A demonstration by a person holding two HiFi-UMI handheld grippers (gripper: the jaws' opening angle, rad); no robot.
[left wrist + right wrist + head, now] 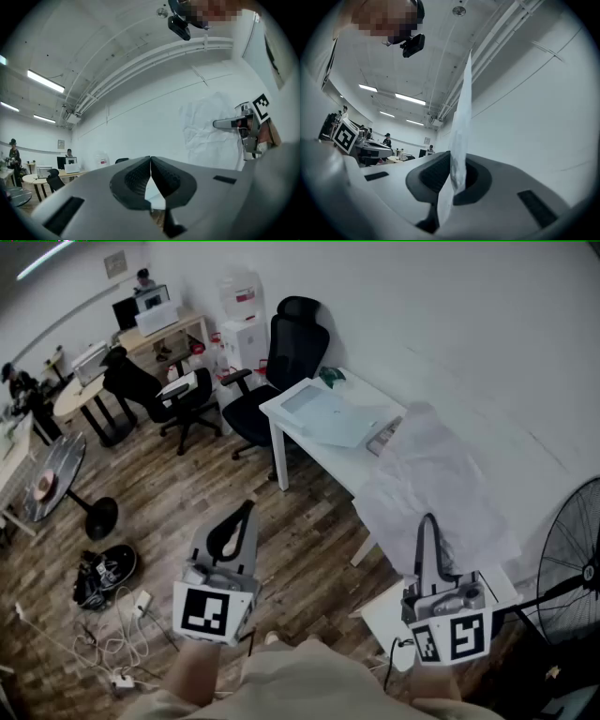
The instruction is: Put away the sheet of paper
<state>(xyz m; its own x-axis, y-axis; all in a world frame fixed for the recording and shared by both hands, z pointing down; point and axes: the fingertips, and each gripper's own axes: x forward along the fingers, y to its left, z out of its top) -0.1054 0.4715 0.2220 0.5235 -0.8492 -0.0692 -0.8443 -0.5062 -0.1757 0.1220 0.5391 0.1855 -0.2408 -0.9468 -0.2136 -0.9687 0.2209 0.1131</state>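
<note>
The sheet of paper point(433, 482) is white and crumpled, and it hangs in the air over the near end of the white table point(281, 409). My right gripper point(428, 521) is shut on its lower edge. In the right gripper view the paper point(461, 117) stands edge-on, pinched between the pads of the right gripper point(457, 172). My left gripper point(244, 512) is held over the wooden floor to the left of the table, shut with nothing in it. In the left gripper view its jaws point(150, 164) touch, and the paper point(206, 129) shows to the right.
A clear plastic folder point(328, 413) lies on the table with a small green thing point(333, 377) behind it. Black office chairs point(281, 362) stand at the table's far end. A black fan point(567, 568) is at the right. Cables and a bag point(103, 577) lie on the floor at left.
</note>
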